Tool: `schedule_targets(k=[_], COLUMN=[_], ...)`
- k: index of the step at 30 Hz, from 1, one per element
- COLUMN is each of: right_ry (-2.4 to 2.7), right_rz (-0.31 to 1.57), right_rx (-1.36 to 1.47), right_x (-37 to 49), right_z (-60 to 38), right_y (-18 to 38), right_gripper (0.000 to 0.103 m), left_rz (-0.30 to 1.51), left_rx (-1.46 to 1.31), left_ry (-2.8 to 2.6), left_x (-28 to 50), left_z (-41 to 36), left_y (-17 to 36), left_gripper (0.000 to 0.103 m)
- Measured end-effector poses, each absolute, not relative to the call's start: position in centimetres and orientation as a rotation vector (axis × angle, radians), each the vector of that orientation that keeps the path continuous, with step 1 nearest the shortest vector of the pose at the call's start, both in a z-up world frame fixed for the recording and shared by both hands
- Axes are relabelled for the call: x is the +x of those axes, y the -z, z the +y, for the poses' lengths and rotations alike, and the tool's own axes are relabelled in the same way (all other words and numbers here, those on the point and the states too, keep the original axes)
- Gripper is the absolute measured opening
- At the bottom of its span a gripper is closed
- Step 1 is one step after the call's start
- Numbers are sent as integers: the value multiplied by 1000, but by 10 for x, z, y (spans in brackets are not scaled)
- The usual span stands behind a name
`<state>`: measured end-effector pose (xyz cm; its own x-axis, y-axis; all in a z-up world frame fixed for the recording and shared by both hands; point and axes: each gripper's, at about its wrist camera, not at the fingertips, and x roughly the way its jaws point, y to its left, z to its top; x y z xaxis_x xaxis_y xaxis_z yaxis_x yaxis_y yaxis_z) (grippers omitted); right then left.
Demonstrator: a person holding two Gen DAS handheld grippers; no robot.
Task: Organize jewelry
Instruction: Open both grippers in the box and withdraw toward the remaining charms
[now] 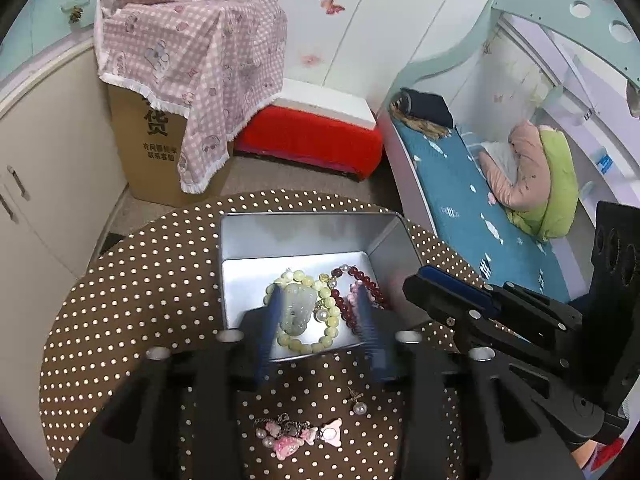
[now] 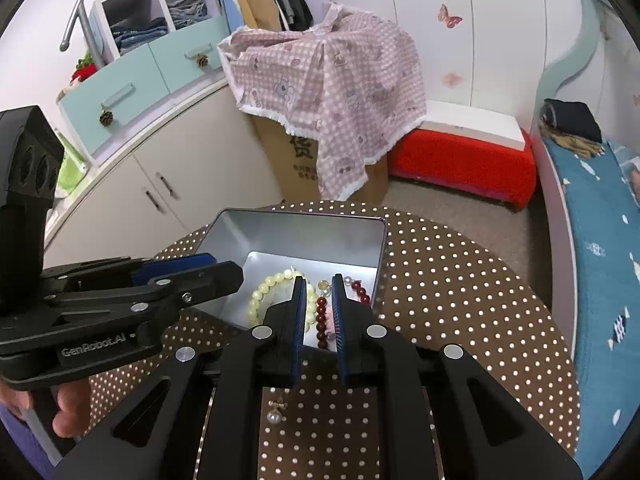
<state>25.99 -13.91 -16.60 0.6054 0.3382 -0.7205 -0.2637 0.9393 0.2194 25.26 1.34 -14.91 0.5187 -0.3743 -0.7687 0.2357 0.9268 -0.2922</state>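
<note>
Left wrist view: the left gripper (image 1: 320, 316) is held over the near edge of the tin (image 1: 236, 240), its blue fingers spread wide with nothing between the pads. In the tin are seen a pale bead bracelet (image 1: 320, 312) with a jade pendant (image 1: 294, 306), and a dark red bracelet (image 1: 362, 280). On the dotted tablecloth (image 1: 120, 300), short of the tin, a pearl earring (image 1: 359, 404) and a pink charm bracelet (image 1: 298, 434) are laid. The right gripper (image 1: 440, 284) is seen at the tin's right side.

Right wrist view: the right gripper (image 2: 318, 312) is held above the tin's near rim, its fingers parted by a narrow gap, gripping nothing; the red beads (image 2: 321, 318) are seen through that gap, lying in the tin.
</note>
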Motion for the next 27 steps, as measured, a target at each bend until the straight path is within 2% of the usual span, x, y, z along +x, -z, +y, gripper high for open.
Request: schedule_targets(k=[1,4,8,16,27], right_ry=[-342,-329,-329,-329,-305], right_rz=[844,821,792,759,846], right_rx=[95,98,92,64,48], right_x=[256,247,229,185,153], right_z=[-140,-144,-148,-150,-153], right_y=[163,154,140,132,184], right_gripper=[27,43,48,54,55], left_rz=[939,916,868,817,879], left_rx=[-164,-172,-174,-158,-121], left_ry=[357,364,346,268,166], left_x=[248,237,216,168,141], left_z=[16,21,29,49,51], left_y=[146,137,126,128,184], left_gripper=[51,51,62,62,62])
